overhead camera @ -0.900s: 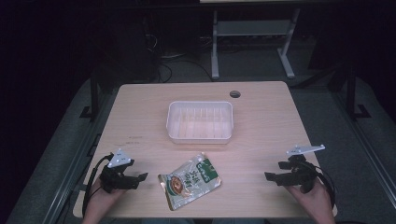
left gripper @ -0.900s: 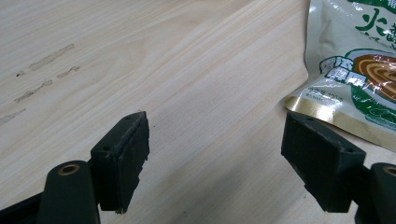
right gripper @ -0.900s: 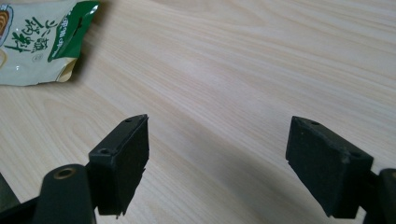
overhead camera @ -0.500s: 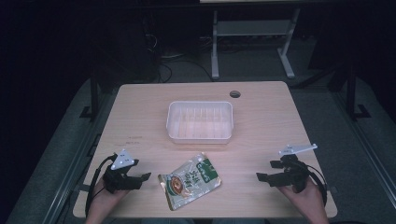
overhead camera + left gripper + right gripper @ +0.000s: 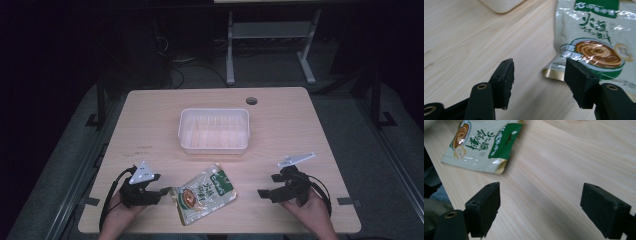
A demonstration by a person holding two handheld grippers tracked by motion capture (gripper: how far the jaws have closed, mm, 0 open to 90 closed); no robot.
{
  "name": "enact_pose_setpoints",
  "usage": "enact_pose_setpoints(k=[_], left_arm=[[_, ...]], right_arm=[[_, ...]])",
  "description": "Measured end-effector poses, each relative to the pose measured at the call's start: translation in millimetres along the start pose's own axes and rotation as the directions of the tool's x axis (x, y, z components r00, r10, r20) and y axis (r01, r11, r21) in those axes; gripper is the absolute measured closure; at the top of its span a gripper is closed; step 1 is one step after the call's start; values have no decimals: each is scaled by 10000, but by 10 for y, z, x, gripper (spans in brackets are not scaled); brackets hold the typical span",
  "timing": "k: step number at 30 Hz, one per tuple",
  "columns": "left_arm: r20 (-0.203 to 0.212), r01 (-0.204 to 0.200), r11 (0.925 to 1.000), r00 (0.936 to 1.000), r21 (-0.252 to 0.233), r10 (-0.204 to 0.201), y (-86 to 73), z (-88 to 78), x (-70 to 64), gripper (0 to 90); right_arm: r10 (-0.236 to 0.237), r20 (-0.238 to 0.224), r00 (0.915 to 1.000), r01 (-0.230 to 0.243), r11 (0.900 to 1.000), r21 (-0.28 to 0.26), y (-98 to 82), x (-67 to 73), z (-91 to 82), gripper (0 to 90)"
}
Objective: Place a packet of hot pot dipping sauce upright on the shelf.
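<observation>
High view, left gripper (image 5: 161, 192): lower left of the frame, jaws parted with nothing between them, tips just beside the left edge of the snack pouch (image 5: 205, 193).
Left gripper view: one black jaw stands over bare wood, the other overlaps the pouch's (image 5: 594, 47) gold-edged lower corner; no pad presses on it that I can see.
Right gripper (image 5: 265, 194): lower right of the high view, jaws spread wide and empty, pointing toward the pouch but well apart from it; its own view shows bare table between the jaws and the pouch (image 5: 482, 147) at upper left.
Pouch place: flat on the wooden table (image 5: 150, 125), low centre of the high view, between the two grippers and near the front of the white plastic tub (image 5: 214, 130).
Pouch axis: long axis runs diagonally, lower left to upper right; the green header end points to the upper right, toward the tub.
Step in hand: approach, probably; no grasp made.
Next move: likely the left jaws must straddle the thin edge and close on it without sliding the pouch away.
</observation>
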State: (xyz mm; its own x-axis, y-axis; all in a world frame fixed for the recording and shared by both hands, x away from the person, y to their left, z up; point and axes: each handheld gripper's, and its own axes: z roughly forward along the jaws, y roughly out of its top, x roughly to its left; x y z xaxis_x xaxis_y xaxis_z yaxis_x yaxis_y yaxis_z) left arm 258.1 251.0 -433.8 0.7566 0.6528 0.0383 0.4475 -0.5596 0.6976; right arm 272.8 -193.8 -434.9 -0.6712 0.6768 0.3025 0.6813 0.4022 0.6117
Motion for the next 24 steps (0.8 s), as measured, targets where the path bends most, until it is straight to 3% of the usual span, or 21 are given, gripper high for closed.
enact_pose_setpoints(k=[5,9,16,24], left_arm=[[293,-341,9994,9990,33,340,64,56,-103,465],[827,-455,9990,9955,-33,456,103,114,-182,510],[1175,-733,9972,9905,140,712,133,161,-255,615],[1324,-1077,9927,9862,551,996,139,226,-314,650]], right_arm=[[-222,-104,9997,225,9994,266,106,90,96,238],[-229,-229,9995,244,9976,650,202,156,215,297],[-133,-550,9984,204,9913,1299,365,238,464,362],[247,-1015,9945,-49,9816,1908,618,246,658,436]])
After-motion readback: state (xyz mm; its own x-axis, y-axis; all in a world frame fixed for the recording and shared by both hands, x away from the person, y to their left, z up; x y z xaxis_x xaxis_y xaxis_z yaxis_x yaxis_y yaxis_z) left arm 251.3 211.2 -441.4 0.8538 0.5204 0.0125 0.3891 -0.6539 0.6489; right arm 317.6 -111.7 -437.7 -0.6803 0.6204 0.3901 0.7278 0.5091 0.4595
